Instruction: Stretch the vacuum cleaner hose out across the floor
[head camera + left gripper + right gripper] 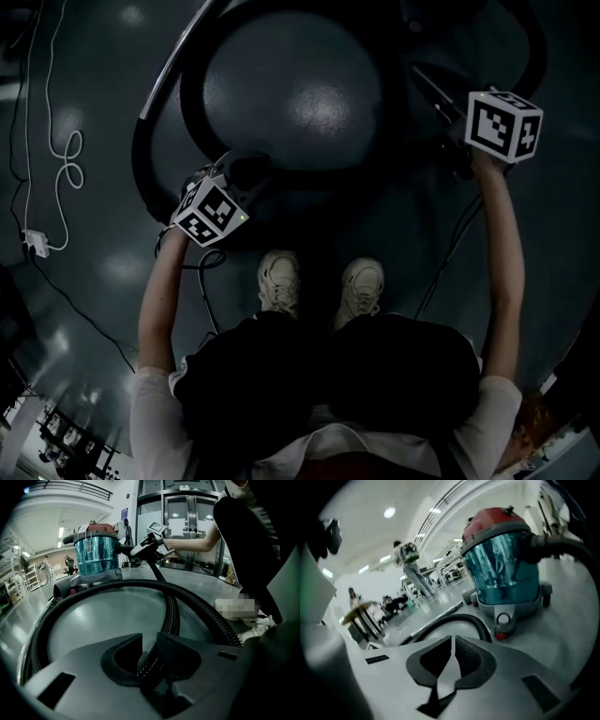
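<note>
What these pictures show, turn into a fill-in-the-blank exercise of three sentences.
The left gripper has its fingers shut on the ribbed black ____.
The right gripper is shut, with ____ between its fingers.
The vacuum cleaner is see-through blue below and ____ on top.
Missing words: hose; nothing; red.

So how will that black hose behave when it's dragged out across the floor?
The hose is ribbed and lies in a loose loop, so it is probably floppy and should uncurl rather than stay stiff. Pinched in the left gripper, it likely follows. Once taut, it may tug the canister.
</note>
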The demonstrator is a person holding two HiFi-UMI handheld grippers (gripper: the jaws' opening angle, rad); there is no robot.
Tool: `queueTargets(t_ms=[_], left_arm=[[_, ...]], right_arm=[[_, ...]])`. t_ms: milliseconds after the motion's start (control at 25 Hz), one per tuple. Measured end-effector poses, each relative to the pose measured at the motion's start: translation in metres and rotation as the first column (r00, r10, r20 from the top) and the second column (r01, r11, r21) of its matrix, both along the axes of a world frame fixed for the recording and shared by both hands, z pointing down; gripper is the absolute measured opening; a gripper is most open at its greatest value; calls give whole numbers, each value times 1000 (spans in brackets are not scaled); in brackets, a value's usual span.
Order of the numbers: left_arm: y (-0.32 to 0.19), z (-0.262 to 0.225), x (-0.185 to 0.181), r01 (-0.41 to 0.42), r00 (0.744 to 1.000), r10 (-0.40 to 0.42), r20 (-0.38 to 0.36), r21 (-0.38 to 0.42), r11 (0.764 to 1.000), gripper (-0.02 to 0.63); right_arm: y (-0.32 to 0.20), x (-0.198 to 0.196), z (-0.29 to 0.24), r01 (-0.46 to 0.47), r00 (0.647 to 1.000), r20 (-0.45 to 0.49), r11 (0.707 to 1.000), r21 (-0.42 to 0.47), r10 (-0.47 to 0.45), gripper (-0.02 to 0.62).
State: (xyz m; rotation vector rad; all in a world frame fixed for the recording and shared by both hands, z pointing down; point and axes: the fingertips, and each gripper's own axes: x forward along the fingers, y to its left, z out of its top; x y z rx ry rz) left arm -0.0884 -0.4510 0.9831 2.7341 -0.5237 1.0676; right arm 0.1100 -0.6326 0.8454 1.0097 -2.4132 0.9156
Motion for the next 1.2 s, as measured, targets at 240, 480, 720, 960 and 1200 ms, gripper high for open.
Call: queueTargets(t_ms=[240,480,720,960,1200], left_arm=[[1,3,-2,-6,1000,6,12,-28,1000,103],[-1,-1,3,-8,1000,8,8,-13,1000,103],[0,-1,4,-20,1000,20,8,4,1000,103],[2,2,3,-13,1000,13,7,10,1000,103],[-1,2,2,-10,1000,9,9,19,1000,103]], right_arm=[[27,21,60,-164,967,155,957,-238,204,234],[44,11,98,-90,994,21,915,-393,107,270],[176,-28,110,82,993,118,743,-664,-4,270],[260,-102,149,109,946,263,579,-808,190,270],[230,-137,158,81,906,342,690,-719,249,266]])
